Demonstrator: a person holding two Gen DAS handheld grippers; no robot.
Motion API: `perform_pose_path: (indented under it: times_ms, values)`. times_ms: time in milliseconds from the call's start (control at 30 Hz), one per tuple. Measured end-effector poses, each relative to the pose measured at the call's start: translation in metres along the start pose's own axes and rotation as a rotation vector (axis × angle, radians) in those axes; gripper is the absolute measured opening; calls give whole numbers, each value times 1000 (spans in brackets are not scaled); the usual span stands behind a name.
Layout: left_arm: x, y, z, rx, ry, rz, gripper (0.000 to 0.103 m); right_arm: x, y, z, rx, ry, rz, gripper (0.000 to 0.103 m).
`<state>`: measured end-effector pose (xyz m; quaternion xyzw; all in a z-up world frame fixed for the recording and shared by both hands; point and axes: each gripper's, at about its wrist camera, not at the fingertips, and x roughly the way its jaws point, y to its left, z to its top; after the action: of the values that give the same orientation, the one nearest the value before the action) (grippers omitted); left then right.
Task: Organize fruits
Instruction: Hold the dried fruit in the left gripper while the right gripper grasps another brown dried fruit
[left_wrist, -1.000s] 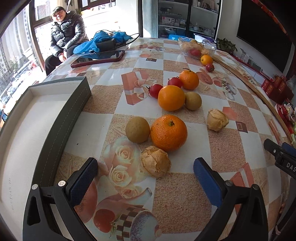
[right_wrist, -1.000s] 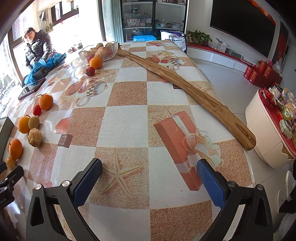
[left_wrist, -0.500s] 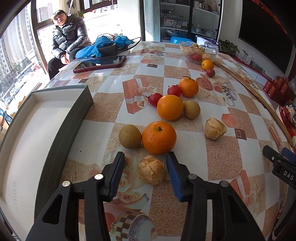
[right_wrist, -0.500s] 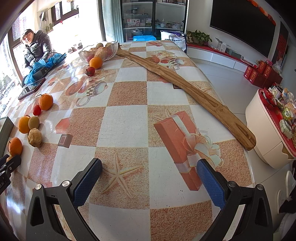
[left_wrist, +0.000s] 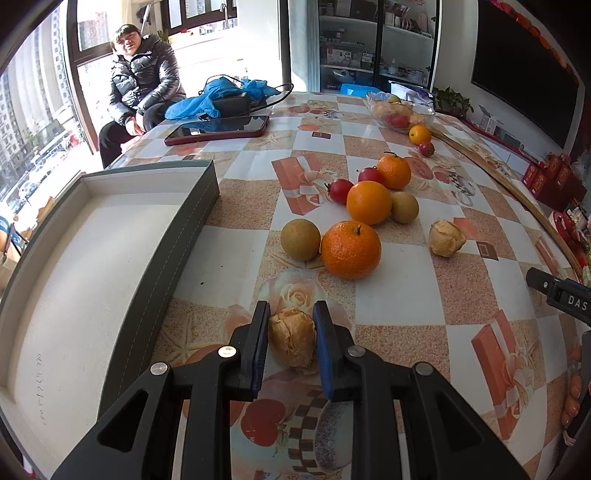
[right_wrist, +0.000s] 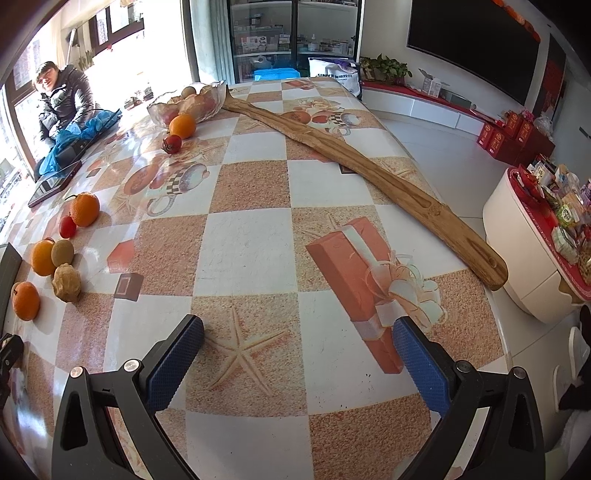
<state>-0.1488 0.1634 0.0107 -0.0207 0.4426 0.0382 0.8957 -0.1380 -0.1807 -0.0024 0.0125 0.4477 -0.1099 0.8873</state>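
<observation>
Left gripper (left_wrist: 291, 334) fingers were clamped on a wrinkled tan fruit (left_wrist: 292, 341), low over the surface (left_wrist: 391, 302), just beside the gray box (left_wrist: 184, 236). Right gripper (right_wrist: 297, 349) fingers were spread wide, holding nothing, over a starfish print. Surface wore a checkered cloth with gift and rose prints. Ahead of the left gripper lay a mandarin (left_wrist: 351, 249) touching a brown round fruit (left_wrist: 300, 239), more oranges and tomatoes beyond. A long wooden board (right_wrist: 369, 177) ran along the far edge, glass bowl (right_wrist: 188, 105) at its end. A seated person (left_wrist: 142, 79) was by the window; dark screen (right_wrist: 476, 40) on the wall.
</observation>
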Motion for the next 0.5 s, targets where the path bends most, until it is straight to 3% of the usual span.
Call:
perform_pose_path:
  times_ms: [67,167,233,500]
  values:
    - [1,0,0,-2,-1,-3,26,1,7,5,0,39,21,102]
    - [1,0,1,2,0,0,26,-5,26,13,-20,48,145,102]
    - [2,0,1,0,-1,-2,27,-10,44,22,-64,41,183,102]
    - [3,1,2,-6,-1,-7,29,-15,115,27,-326,28,223,102]
